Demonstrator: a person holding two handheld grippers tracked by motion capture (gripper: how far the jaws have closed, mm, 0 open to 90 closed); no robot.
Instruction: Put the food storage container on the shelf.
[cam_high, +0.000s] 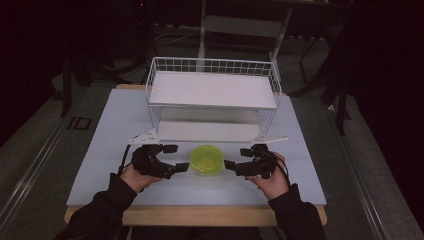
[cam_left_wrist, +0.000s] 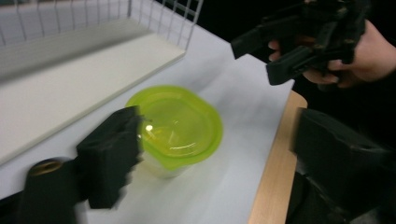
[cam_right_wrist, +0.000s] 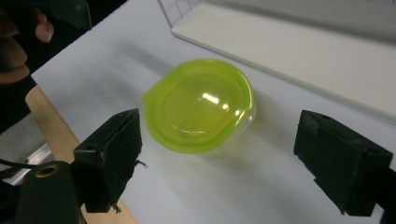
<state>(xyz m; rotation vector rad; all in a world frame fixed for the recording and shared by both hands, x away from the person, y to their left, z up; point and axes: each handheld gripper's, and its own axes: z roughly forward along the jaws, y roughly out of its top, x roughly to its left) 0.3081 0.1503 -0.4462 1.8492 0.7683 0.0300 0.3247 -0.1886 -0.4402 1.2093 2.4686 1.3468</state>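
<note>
Nearest the person, two hands hold the grippers low over the white table (cam_high: 100, 150). The left gripper (cam_high: 170, 157) has its jaws wide apart and holds nothing. The right gripper (cam_high: 237, 159) is spread wide too, with nothing in it. Between them sits the green bowl (cam_high: 206, 159) with its lid on, standing upright on the table. It is at 3 o'clock from the left gripper and at 9 o'clock from the right one. One left jaw is just beside the bowl's rim. Farther off, at 12 o'clock from the bowl, stands the white wire shelf (cam_high: 212, 90).
</note>
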